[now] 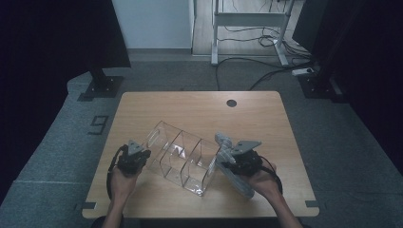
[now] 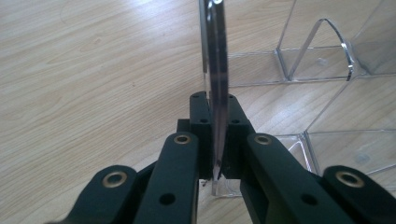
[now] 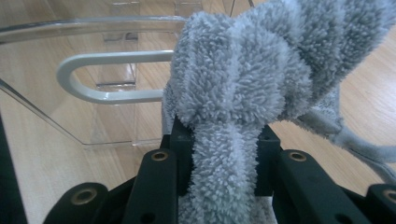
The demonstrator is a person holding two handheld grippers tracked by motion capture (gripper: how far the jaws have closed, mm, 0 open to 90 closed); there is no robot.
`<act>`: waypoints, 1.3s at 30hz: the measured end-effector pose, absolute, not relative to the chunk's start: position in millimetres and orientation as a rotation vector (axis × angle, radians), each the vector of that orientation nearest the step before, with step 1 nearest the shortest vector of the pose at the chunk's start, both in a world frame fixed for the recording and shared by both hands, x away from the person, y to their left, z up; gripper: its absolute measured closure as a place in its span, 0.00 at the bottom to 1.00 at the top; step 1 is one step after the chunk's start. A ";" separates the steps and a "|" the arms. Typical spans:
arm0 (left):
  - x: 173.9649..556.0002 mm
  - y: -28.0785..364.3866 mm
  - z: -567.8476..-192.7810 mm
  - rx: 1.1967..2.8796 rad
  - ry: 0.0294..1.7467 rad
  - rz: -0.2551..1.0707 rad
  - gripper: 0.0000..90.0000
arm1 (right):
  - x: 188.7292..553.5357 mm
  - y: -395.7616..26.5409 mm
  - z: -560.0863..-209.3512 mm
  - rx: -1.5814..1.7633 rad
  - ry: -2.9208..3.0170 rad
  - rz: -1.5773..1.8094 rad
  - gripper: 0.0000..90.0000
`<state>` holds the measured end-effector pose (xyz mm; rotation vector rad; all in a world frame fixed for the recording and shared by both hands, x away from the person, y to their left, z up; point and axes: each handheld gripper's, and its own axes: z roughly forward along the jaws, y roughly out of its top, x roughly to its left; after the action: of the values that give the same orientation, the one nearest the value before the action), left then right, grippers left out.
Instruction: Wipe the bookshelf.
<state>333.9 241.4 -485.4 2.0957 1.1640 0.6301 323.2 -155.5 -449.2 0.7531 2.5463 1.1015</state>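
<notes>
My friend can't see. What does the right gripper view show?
A fluffy grey duster is squeezed between the right gripper's black fingers. Behind it sit its pale looped handle and a clear plastic organizer on a wooden table.

One clear acrylic organizer [image 1: 183, 159], one grey fluffy duster [image 1: 228, 161], one wooden table [image 1: 199, 107], two tools, left [image 1: 134, 156], right [image 1: 241, 160].

Black tongs [image 2: 217, 140], brass rivets, bare forearms

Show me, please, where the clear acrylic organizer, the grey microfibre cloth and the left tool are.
clear acrylic organizer [image 1: 183, 159]: high view, middle compartment wall.
grey microfibre cloth [image 3: 243, 79]: right gripper view, bunched fluffy part.
left tool [image 2: 217, 135]: left gripper view, between its fingertips, shut on the organizer's wall.
</notes>
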 end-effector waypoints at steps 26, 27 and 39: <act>334.3 246.0 -485.4 2.044 1.265 0.647 0.96 | 282.7 -120.4 -441.7 0.541 2.662 1.113 0.77; 334.2 246.2 -485.4 2.043 1.266 0.647 0.96 | 281.4 -119.3 -441.5 0.535 2.665 1.110 0.77; 332.6 247.8 -485.1 2.043 1.276 0.639 0.96 | 263.3 -109.2 -435.3 0.464 2.700 1.065 0.77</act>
<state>332.6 247.8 -485.1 2.0427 1.2760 0.6390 263.3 -109.2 -435.3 0.4641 2.7001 1.0647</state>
